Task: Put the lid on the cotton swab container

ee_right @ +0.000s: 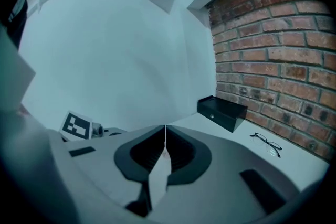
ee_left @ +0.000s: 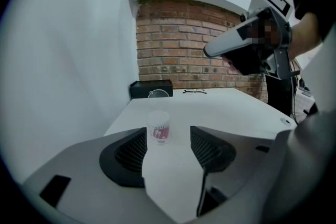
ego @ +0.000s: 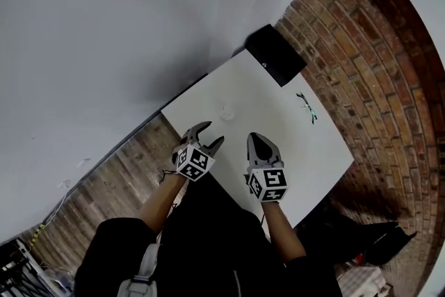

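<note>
The cotton swab container [ee_left: 158,127], a small clear tub with a pink label, stands upright on the white table [ee_left: 231,113]; in the head view the container [ego: 224,111] is a small pale spot. A clear round lid [ee_left: 158,94] shows farther back, in front of a black box. My left gripper [ee_left: 168,131] is open with nothing between its fingers, short of the container and apart from it. The left gripper [ego: 206,140] hangs over the table's near edge. My right gripper [ego: 258,141] is shut and empty, beside the left; its jaws meet in the right gripper [ee_right: 165,129] view.
A black box [ego: 275,55] sits at the table's far corner, against the brick wall [ego: 375,59]. A pair of glasses [ego: 306,107] lies on the right part of the table. A white wall runs along the left side. Wooden floor [ego: 111,184] shows below the table.
</note>
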A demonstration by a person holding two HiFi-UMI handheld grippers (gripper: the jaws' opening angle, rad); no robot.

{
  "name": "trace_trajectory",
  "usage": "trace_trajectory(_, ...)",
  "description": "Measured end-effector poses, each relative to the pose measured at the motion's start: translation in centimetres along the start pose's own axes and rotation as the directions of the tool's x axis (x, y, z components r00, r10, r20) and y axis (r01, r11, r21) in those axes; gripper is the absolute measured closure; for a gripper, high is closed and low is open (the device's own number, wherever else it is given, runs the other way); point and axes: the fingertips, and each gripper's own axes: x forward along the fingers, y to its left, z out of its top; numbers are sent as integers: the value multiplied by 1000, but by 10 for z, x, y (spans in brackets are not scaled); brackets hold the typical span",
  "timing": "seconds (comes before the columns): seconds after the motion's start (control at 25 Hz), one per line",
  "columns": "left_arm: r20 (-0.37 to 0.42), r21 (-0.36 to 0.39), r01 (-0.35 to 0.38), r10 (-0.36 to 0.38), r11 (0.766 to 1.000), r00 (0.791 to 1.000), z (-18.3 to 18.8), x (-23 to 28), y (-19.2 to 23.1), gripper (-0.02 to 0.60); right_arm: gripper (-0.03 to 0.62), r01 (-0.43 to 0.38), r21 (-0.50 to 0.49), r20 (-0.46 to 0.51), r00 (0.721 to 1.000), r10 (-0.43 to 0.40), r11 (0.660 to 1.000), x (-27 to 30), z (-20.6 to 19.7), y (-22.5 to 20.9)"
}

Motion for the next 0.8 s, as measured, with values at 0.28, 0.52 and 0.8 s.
trace_trajectory(0.28, -28, 22, 50, -50, 998, 998, -2, 44, 15, 322, 569, -46, -19, -45, 998, 46, 999, 36, 6, -7)
trace_trajectory(0.52, -78, 17, 80, -79, 997, 994, -13, 75, 23, 311, 569, -51, -50, -98, 994, 46, 997, 63, -1, -14)
trace_trajectory(0.8, -112, 69, 104, -96, 992, 989, -16, 89, 24, 313, 515, -104, -83, -214, 973, 84, 991, 94, -19, -22)
